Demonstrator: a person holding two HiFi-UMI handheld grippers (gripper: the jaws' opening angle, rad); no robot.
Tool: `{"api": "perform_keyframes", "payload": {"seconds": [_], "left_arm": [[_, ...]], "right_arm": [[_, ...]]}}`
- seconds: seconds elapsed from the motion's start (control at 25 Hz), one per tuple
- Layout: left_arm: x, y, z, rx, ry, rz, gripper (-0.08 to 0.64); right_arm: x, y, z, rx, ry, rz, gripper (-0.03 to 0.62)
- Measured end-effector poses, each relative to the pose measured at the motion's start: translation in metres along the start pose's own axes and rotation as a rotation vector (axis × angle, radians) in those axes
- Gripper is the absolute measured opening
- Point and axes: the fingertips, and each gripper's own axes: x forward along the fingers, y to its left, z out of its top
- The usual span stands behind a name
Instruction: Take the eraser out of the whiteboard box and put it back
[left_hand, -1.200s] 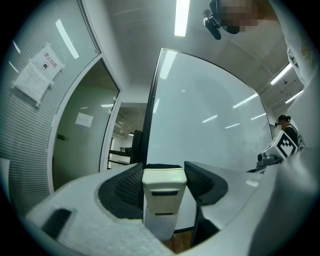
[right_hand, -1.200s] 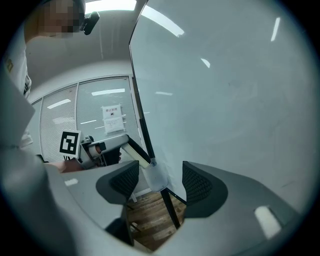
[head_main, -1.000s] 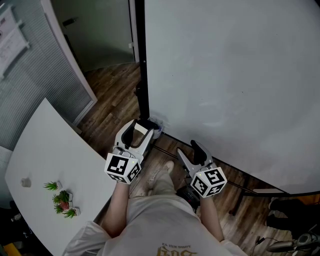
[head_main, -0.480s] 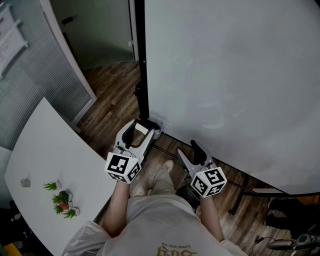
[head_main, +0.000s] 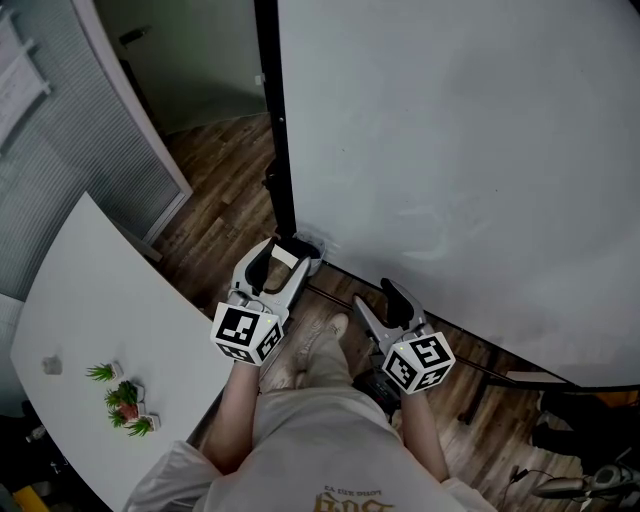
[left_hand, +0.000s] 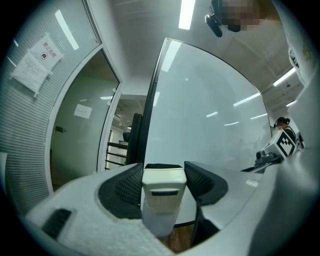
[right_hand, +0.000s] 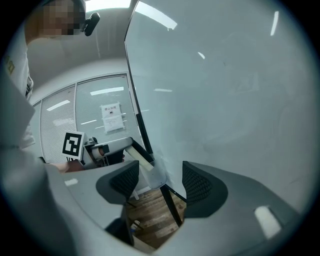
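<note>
A cream eraser (head_main: 285, 257) sits between the pads of my left gripper (head_main: 280, 268), which is shut on it. In the left gripper view the eraser (left_hand: 162, 192) fills the gap between both dark pads. Its far end meets a small clear box (head_main: 313, 250) fixed at the lower left corner of the whiteboard (head_main: 450, 150). The right gripper view shows the eraser (right_hand: 138, 157) slanting into that translucent box (right_hand: 156, 176). My right gripper (head_main: 380, 303) hovers open to the right, close to the board's lower edge, with nothing between its fingers.
The board's black post (head_main: 273, 130) rises just left of the box. A white table (head_main: 90, 310) with small potted plants (head_main: 124, 398) stands at the left. Behind it is a blind-covered glass partition (head_main: 60, 150). Wooden floor (head_main: 220, 190) and the person's legs lie below.
</note>
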Motion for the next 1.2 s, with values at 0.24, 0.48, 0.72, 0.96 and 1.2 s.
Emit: {"api": "perform_keyframes", "payload": {"seconds": [0.24,0.48,0.72,0.96,1.2], "left_arm": [[0.004,0.001,-0.006,0.001,0.016,-0.002,0.256],[0.009,0.003,-0.012,0.001,0.029,-0.001,0.256],[0.013,0.004,-0.015,-0.001,0.038,-0.001,0.256],[0.016,0.004,-0.021,0.004,0.05,-0.004,0.256],[0.02,0.003,-0.03,0.034,0.078,-0.009,0.256]], "right_arm": [[0.005,-0.001,-0.004,0.007,0.008,0.008,0.272],[0.007,-0.004,-0.006,0.011,0.017,0.012,0.272],[0.009,-0.005,-0.005,0.012,0.024,0.018,0.272],[0.012,-0.004,-0.008,0.015,0.031,0.023,0.272],[0.014,-0.006,-0.01,0.022,0.035,0.023,0.272]]}}
